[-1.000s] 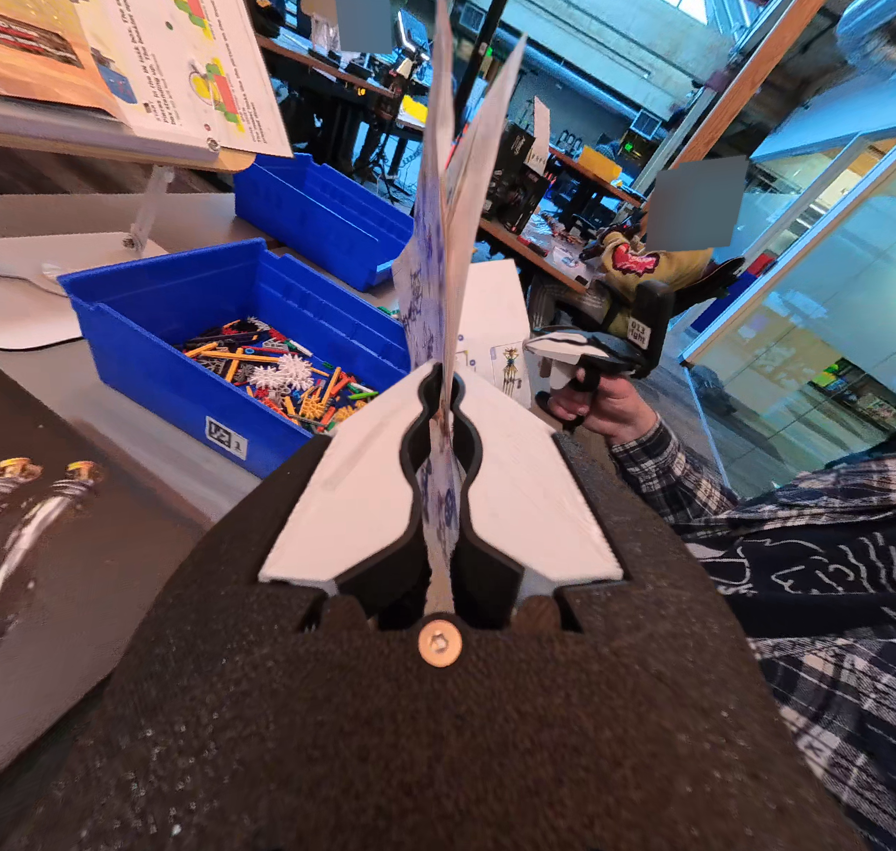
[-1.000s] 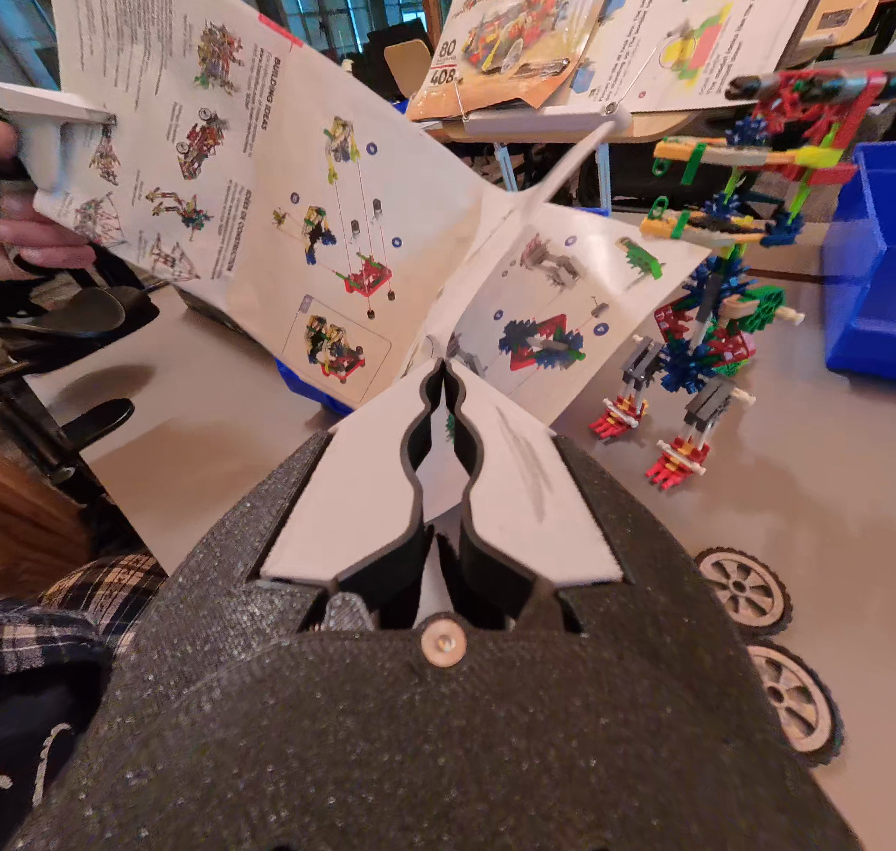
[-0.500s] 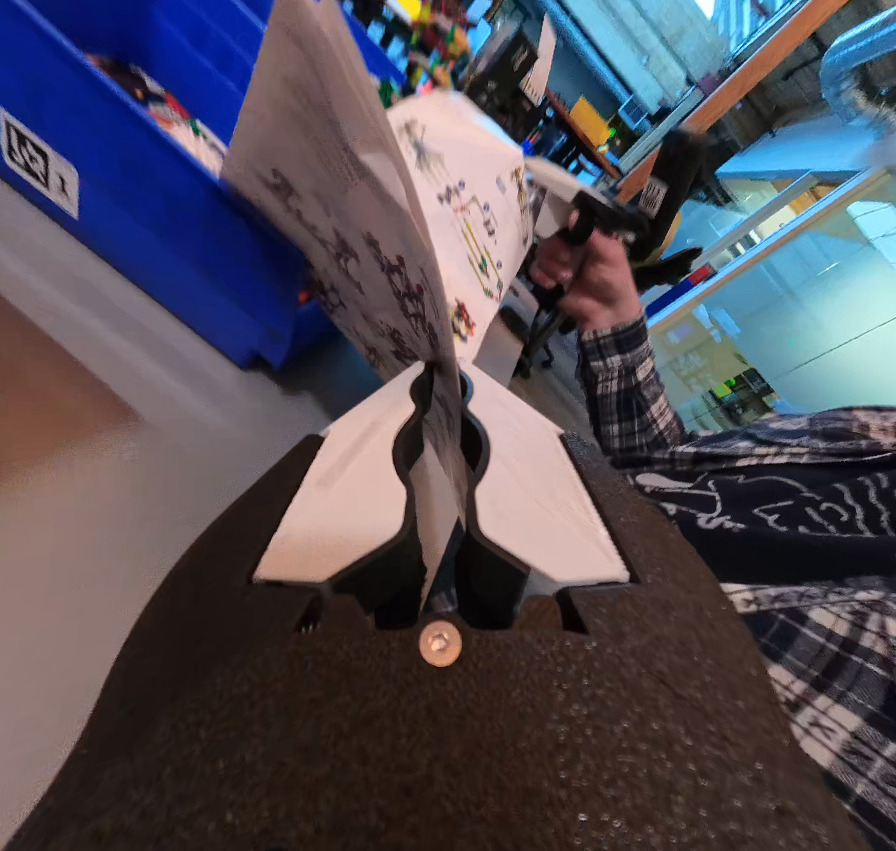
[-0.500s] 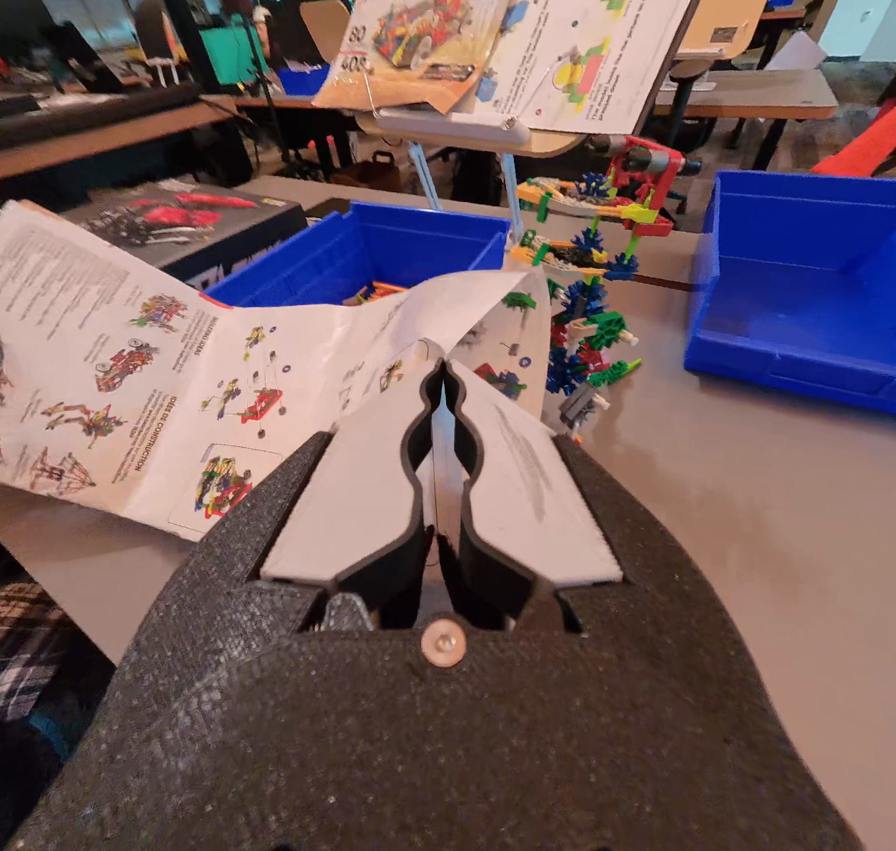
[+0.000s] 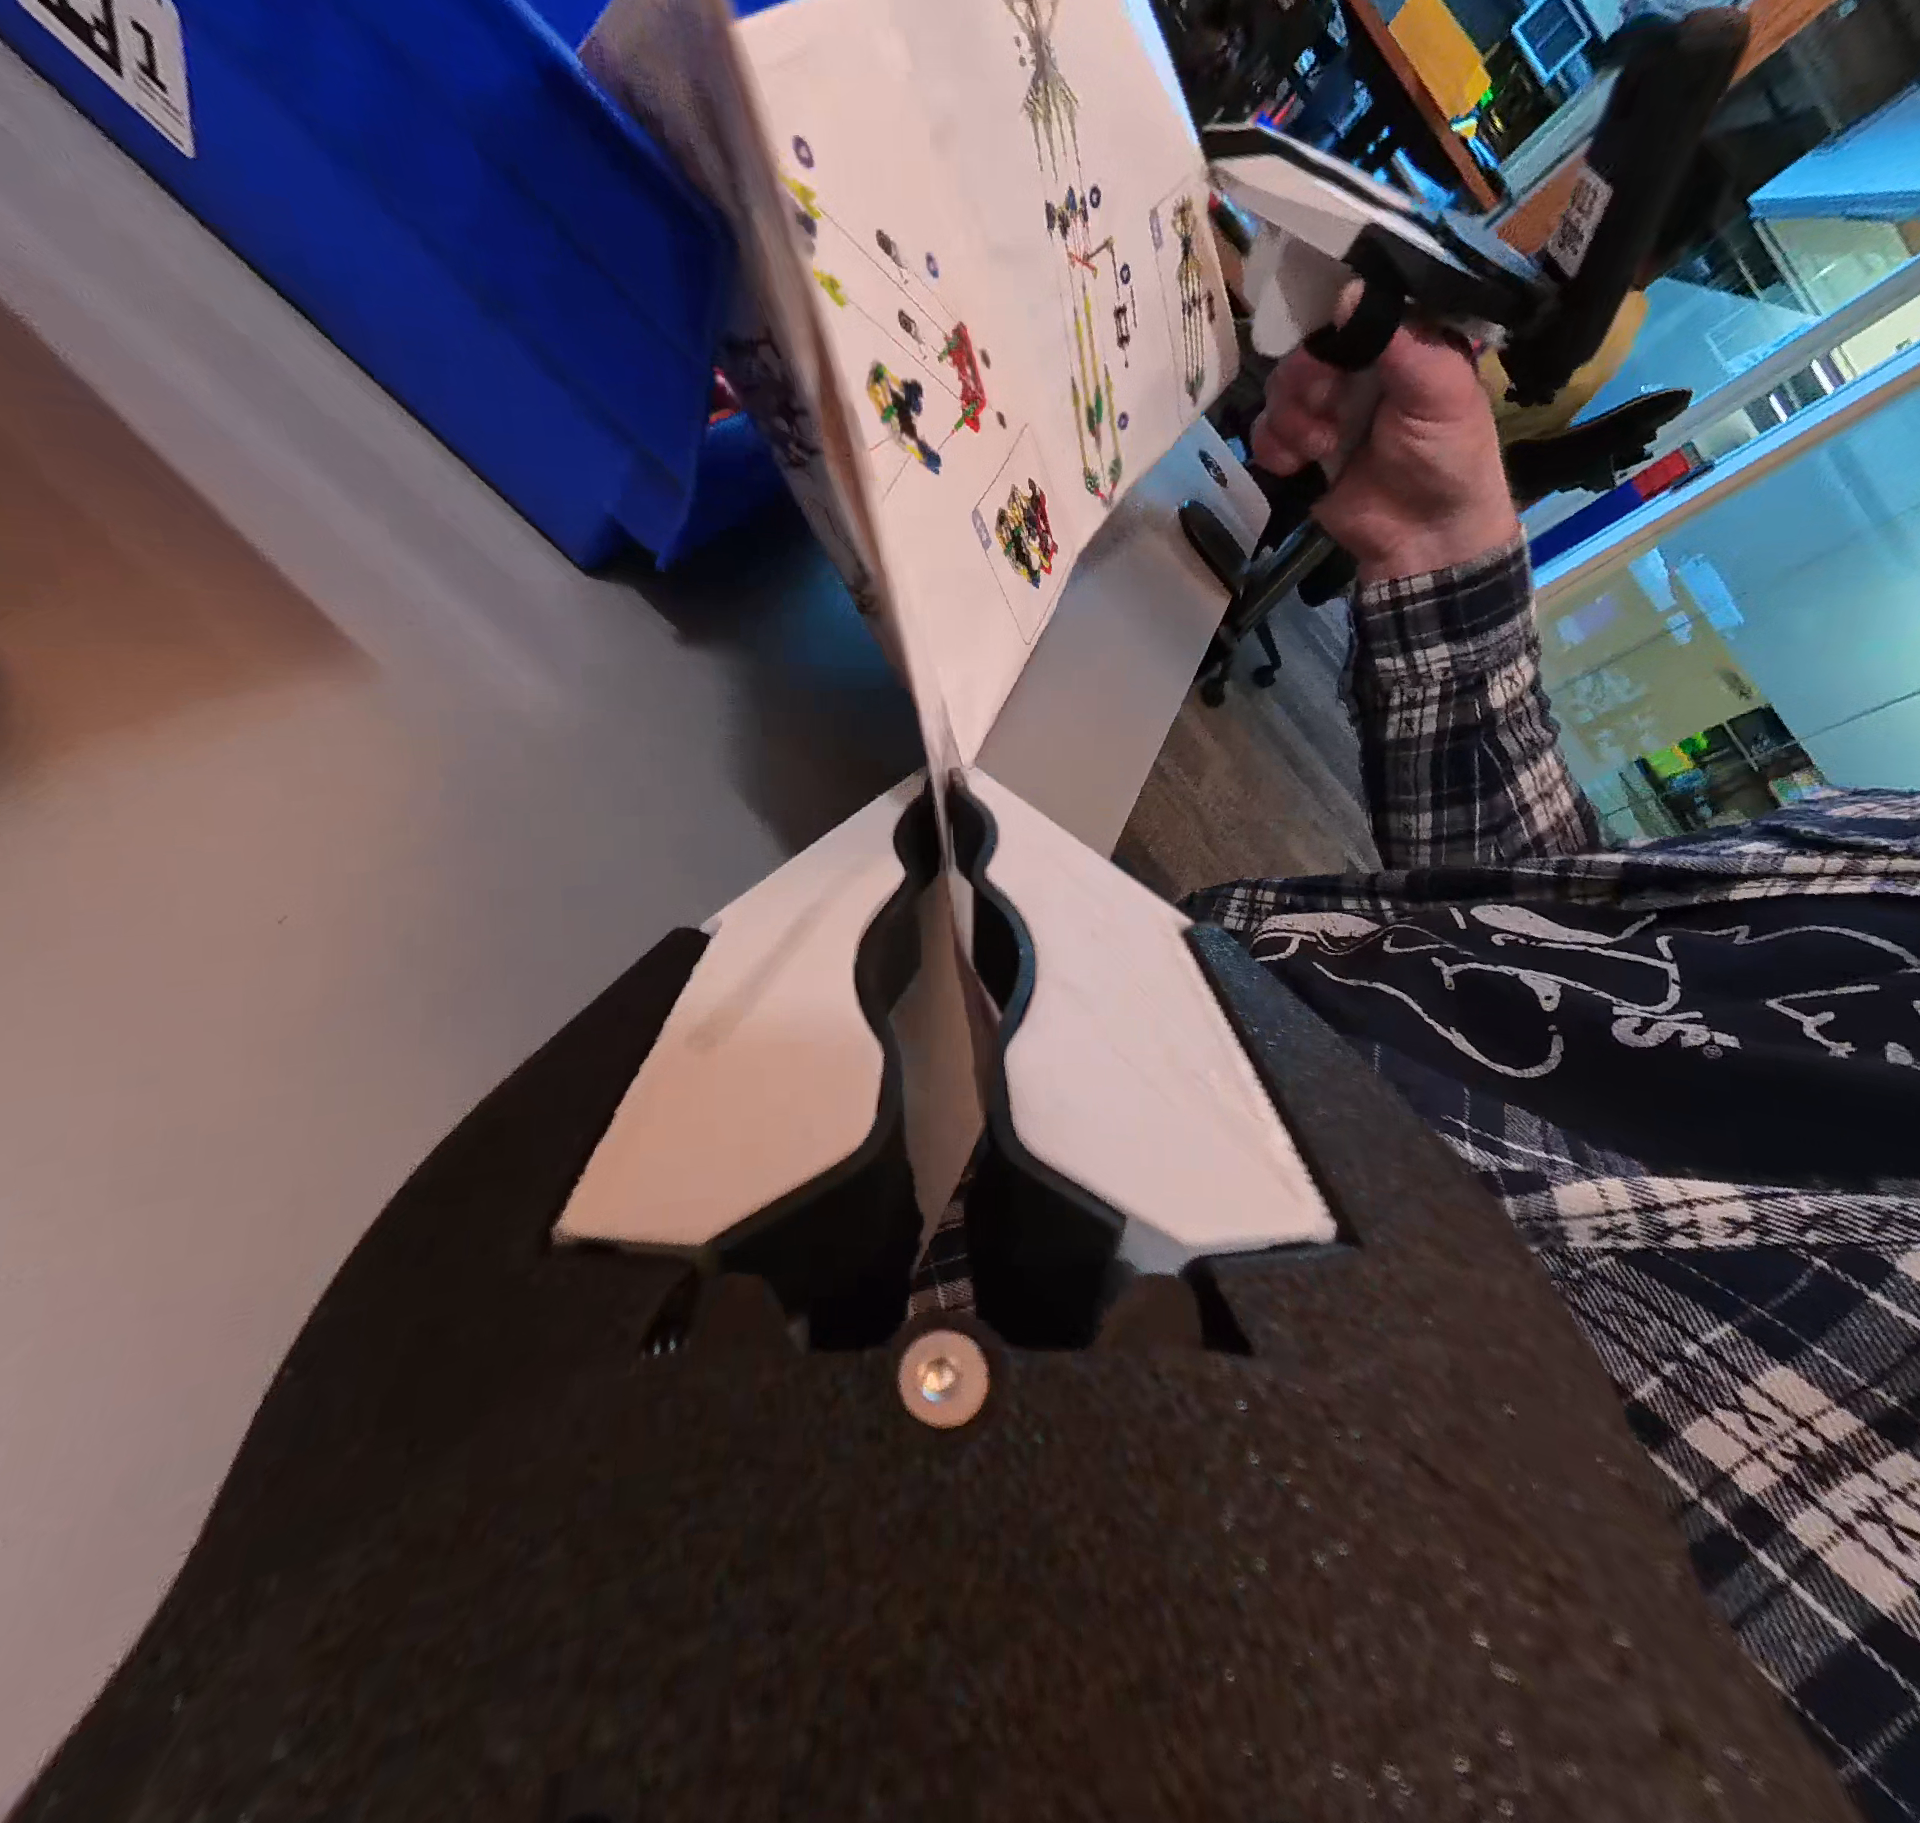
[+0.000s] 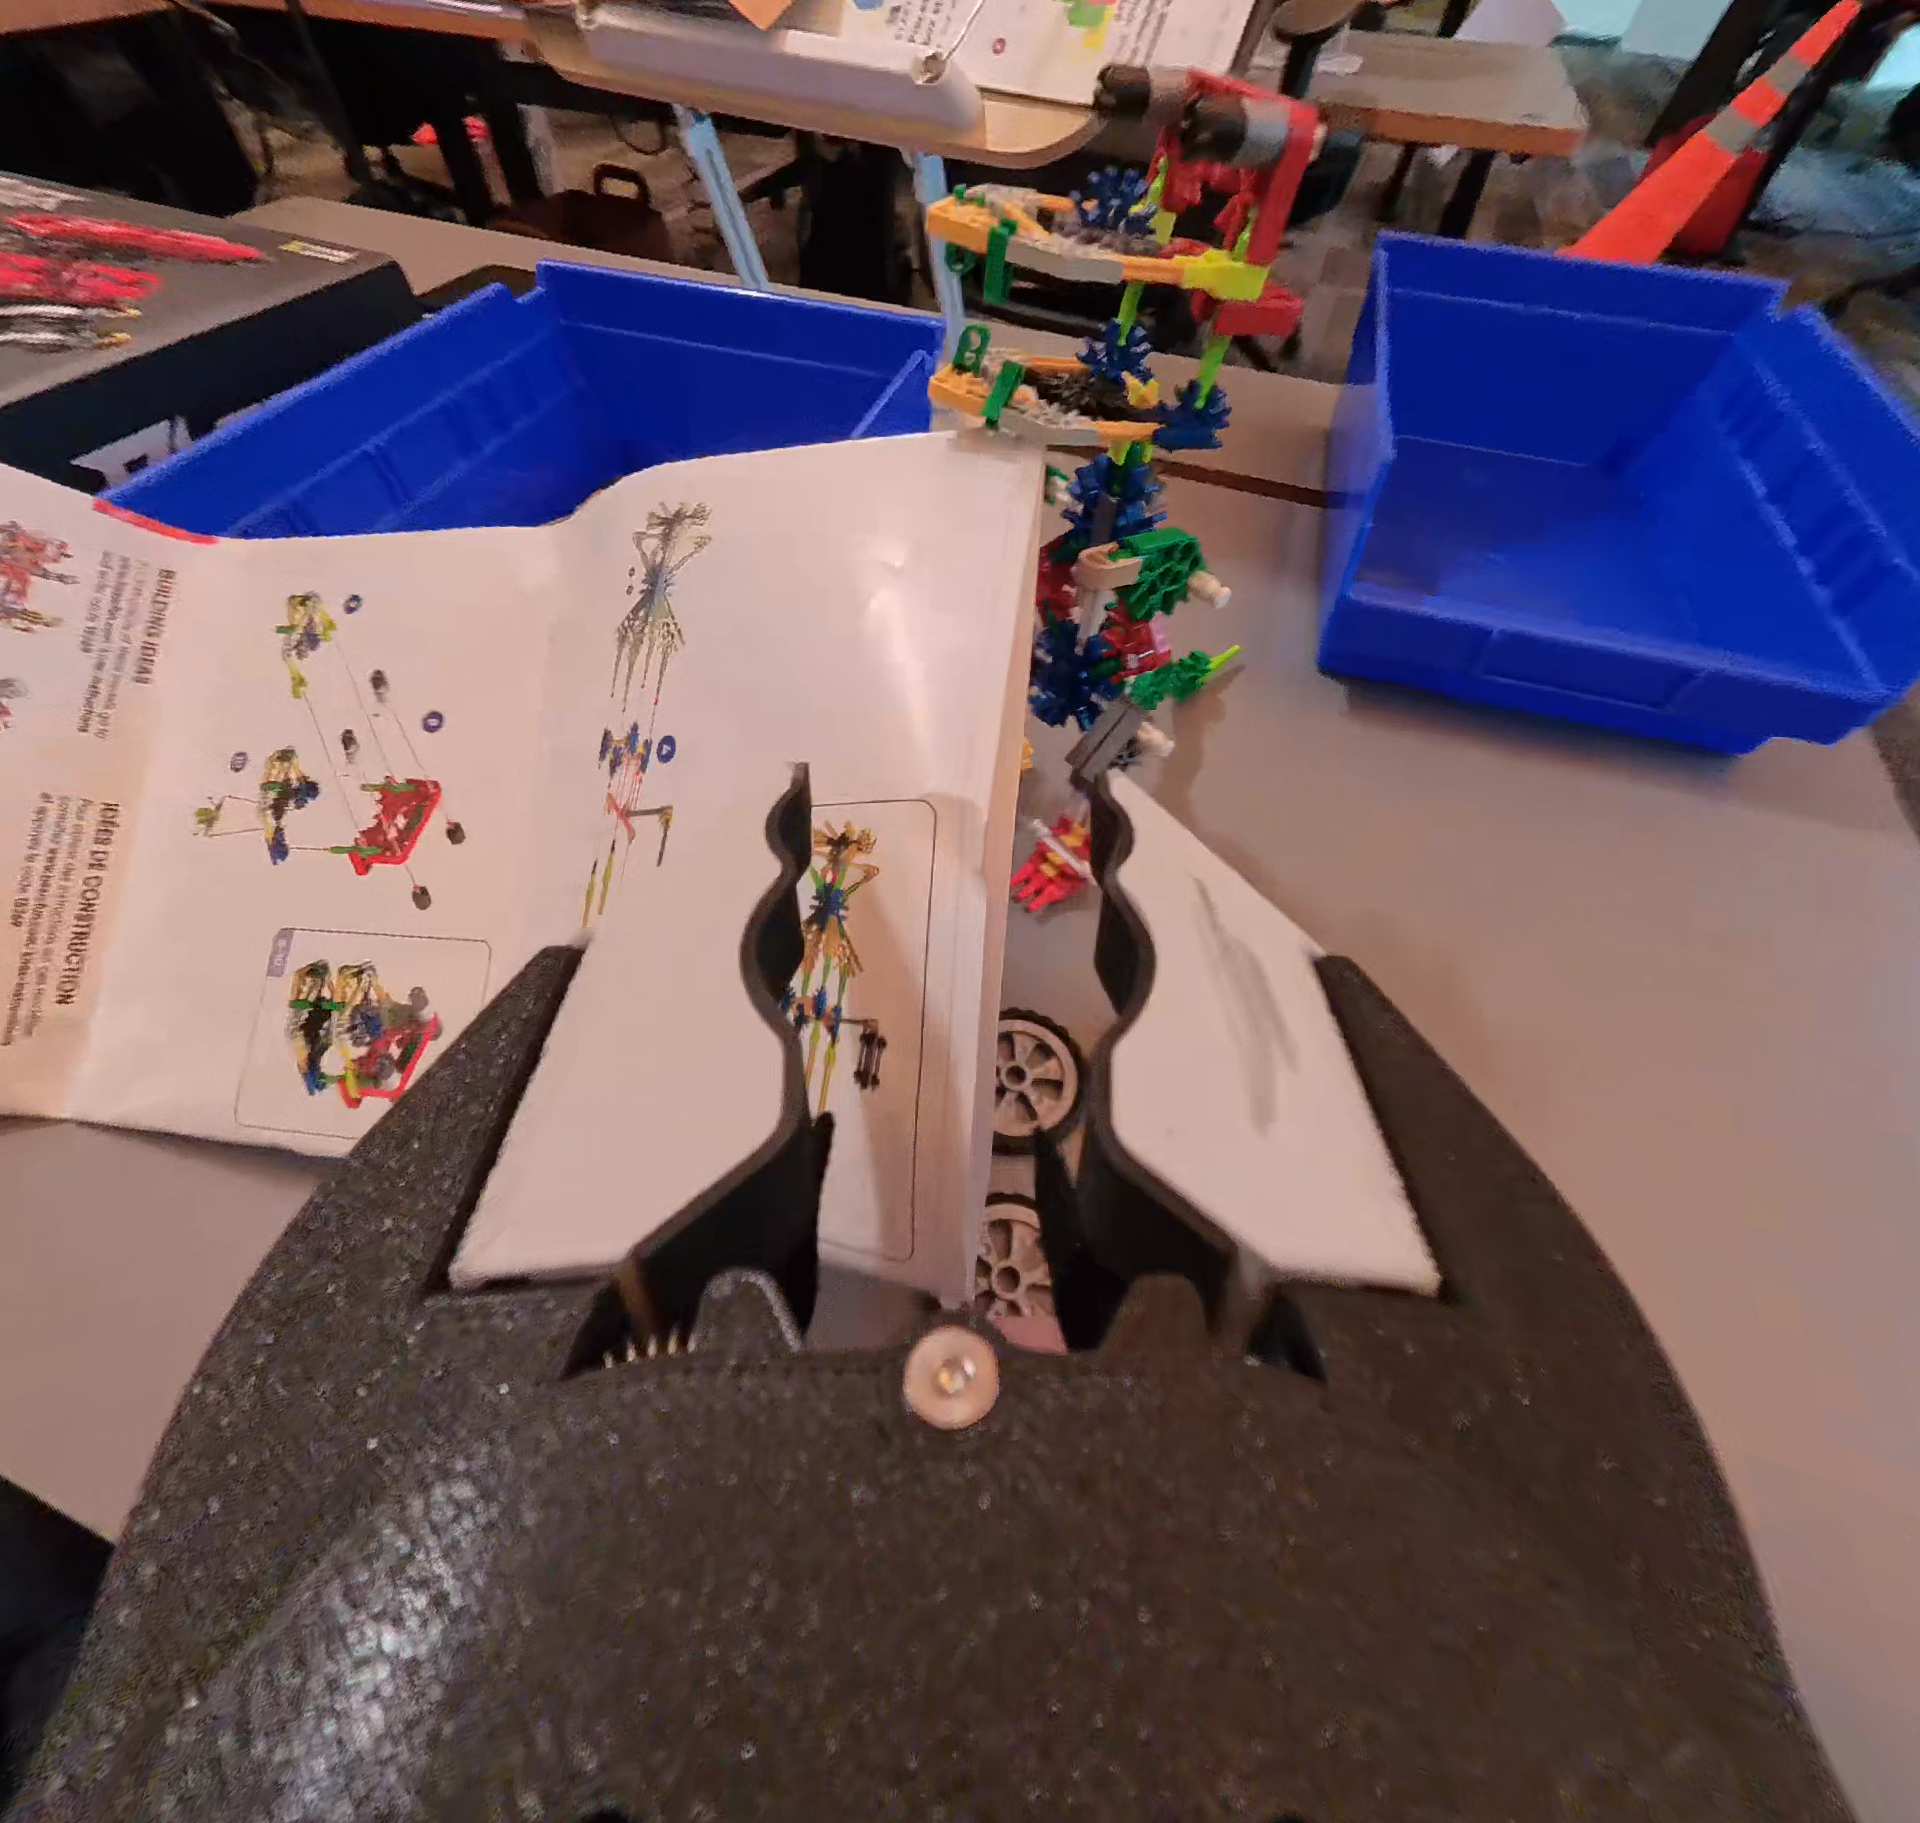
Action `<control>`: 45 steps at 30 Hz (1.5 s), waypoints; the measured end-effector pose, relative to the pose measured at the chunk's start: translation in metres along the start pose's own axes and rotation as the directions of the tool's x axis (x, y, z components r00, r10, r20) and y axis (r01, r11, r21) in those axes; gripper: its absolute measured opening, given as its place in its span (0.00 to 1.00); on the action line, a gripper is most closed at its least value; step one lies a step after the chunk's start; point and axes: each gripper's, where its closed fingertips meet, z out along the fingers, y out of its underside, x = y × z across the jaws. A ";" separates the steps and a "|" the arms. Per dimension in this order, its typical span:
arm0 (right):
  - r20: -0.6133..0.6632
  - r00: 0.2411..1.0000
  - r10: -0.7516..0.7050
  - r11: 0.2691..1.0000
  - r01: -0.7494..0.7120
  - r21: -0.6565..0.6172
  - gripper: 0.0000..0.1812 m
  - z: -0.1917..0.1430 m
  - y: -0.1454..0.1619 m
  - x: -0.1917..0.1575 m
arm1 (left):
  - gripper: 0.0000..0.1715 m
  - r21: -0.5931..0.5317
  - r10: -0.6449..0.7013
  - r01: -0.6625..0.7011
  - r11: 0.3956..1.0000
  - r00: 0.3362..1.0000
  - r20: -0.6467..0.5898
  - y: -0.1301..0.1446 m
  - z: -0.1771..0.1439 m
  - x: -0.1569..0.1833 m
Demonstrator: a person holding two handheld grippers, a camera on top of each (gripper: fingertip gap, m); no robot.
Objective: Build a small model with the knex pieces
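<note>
My left gripper (image 5: 948, 786) is shut on the lower edge of a folded white instruction sheet (image 5: 987, 267), which stands up on edge over the grey table. The sheet spreads out flat in the right wrist view (image 6: 520, 786). My right gripper (image 6: 951, 797) is open, and the sheet's right edge runs loose between its fingers. In the left wrist view a hand (image 5: 1382, 443) in a plaid sleeve holds the right gripper, whose white fingers (image 5: 1309, 189) sit at the sheet's far edge. A colourful rod-and-connector toy model (image 6: 1122, 526) stands just beyond the right gripper.
A blue bin (image 6: 520, 402) sits behind the sheet, and it also shows in the left wrist view (image 5: 364, 163). An empty blue bin (image 6: 1610, 526) is at the right. Two grey wheels (image 6: 1029, 1077) lie under the right gripper. A black box (image 6: 156, 319) is far left, and a booklet stand (image 6: 831, 59) is behind. My hands' fingertips stand some 35 cm from each other.
My right gripper has opened and let go of the sheet. The sheet has come down from upright to nearly flat over the table. My left gripper has stayed shut on it and dropped lower.
</note>
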 end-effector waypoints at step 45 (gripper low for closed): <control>0.377 0.874 -0.308 0.930 0.360 -0.075 0.17 0.053 0.080 -0.192 | 0.24 0.140 0.254 -0.301 0.943 0.926 0.281 -0.043 -0.052 -0.001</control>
